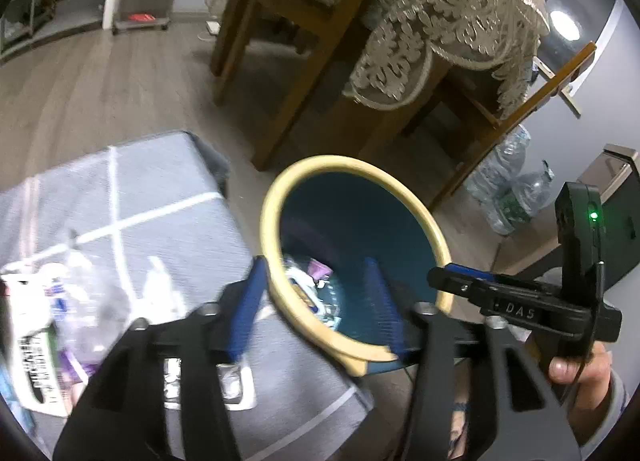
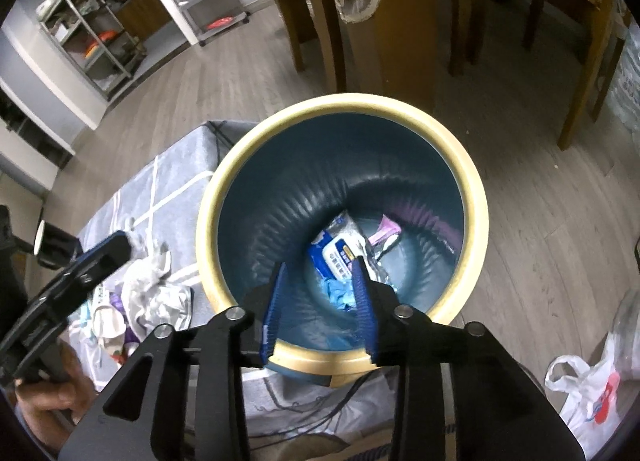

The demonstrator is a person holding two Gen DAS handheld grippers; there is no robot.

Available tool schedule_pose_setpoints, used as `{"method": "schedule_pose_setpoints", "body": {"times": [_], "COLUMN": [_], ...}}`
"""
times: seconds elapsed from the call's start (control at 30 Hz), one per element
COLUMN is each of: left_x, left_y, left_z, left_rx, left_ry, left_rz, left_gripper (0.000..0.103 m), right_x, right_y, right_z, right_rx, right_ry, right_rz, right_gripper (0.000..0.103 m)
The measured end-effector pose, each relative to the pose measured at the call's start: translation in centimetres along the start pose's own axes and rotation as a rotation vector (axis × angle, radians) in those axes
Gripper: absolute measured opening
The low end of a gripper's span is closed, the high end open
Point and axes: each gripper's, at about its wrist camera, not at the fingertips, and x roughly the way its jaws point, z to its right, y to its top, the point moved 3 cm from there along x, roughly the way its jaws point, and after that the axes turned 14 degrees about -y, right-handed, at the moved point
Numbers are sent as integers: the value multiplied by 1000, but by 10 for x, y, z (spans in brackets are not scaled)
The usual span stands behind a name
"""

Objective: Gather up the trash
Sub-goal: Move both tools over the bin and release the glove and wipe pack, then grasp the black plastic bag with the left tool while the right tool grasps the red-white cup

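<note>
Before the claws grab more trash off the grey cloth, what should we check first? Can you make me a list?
1. Right claw empty and open over the bin: ok, nothing sits between its blue fingers.
2. Left claw empty and open: ok.
3. Trash bin upright with room left: ok, only a wipes pack, a blue glove and a purple wrapper lie at the bottom.
4. Trash left on the grey cloth: not ok, crumpled tissue and a clear plastic bottle lie there.
5. Left view sharp enough to aim: not ok, it is blurred.
6. Which piece is easiest to grip: cannot tell.
</note>
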Motion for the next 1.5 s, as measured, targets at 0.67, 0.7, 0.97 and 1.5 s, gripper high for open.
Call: {"method": "schedule_pose_setpoints", "body": {"times": [0.67, 0.7, 0.97, 1.5], "left_x": [-162, -166, -190, -176], "left_y": [-25, -26, -43, -50], "left_z": [-79, -84, -125, -168], "left_rx": [19, 18, 34, 1], "left_ry": [258, 273, 405, 484], "left_rz": [63, 63, 67, -7], "left_gripper": [74, 74, 74, 54], "right_x": [-11, -11, -17, -25], "right_y": [-2, -2, -7, -49], "right_z": [-14, -15, -35, -132], "right_rx": [-63, -66, -148, -299], "right_ry": [-19, -21, -55, 83], "right_rz": [34, 35, 51, 30], "right_gripper": [52, 52, 57, 57]}}
